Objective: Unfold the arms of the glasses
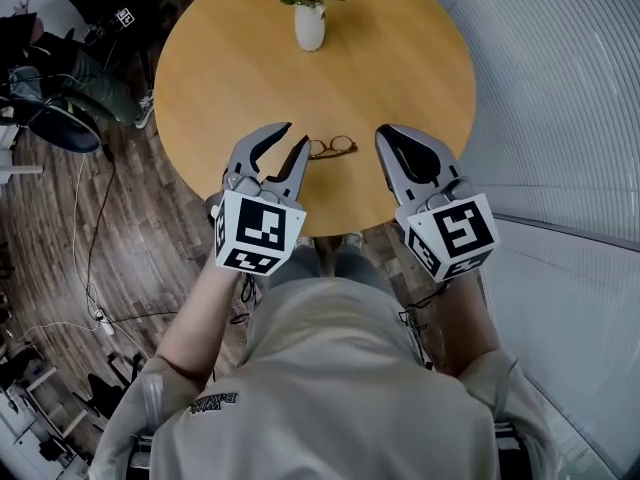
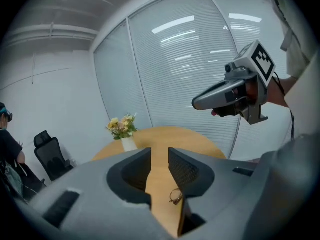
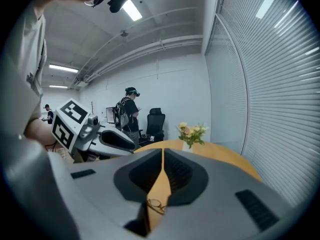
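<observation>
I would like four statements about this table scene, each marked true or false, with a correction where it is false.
1. The glasses lie on the round table, between the two grippers. True.
2. The left gripper grips the glasses. False: its jaws stand apart and empty.
3. The vase of flowers stands at the table's far side. True.
4. The right gripper has wide-open jaws. False: they are closed together.

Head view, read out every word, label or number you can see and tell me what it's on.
Print on the shirt: too small and blurred to read.
A cube on the left tongs, another cube on the right tongs: square markers only, no words.
Nothing else in this view carries readable text.
</observation>
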The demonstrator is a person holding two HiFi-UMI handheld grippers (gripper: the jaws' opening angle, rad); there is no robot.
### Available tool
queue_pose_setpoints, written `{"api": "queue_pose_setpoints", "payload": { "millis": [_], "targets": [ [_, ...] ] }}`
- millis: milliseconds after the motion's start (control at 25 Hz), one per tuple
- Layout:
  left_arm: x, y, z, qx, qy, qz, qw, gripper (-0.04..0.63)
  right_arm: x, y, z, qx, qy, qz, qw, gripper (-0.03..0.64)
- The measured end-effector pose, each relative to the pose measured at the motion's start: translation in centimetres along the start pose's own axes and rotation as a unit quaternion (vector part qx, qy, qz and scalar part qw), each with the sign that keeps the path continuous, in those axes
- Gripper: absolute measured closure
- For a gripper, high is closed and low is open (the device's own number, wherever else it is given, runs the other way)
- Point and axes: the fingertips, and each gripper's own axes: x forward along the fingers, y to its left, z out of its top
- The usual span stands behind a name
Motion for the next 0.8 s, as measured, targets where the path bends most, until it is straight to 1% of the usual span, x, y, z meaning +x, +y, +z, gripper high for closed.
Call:
{"api": "queue_pose_setpoints", "payload": {
  "millis": [160, 240, 400, 600, 800],
  "targets": [
    [3.1, -1.3, -3.1, 0.026, 0.042, -0.022, 0.9985, 0.479, 1.0, -0.9, -2.5, 0.010, 0.019, 0.005, 1.000, 0.583],
    [4.7, -2.0, -4.6, 0.040, 0.057, -0.031, 0.9971, 0.470, 1.5, -1.2, -3.7, 0.015, 0.028, 0.007, 0.999, 0.583],
    [7.4, -3.4, -8.5, 0.055, 0.096, -0.053, 0.9925, 0.462, 2.4, -1.3, -6.2, 0.023, 0.049, 0.011, 0.998, 0.583],
    [10.1, -4.3, -10.9, 0.079, 0.131, -0.064, 0.9862, 0.457, 3.8, -2.4, -9.1, 0.030, 0.082, 0.015, 0.996, 0.583],
    [12.4, -6.6, -14.8, 0.096, 0.159, -0.070, 0.9800, 0.456, 3.9, -2.7, -13.5, 0.043, 0.102, 0.020, 0.994, 0.583]
  ]
}}
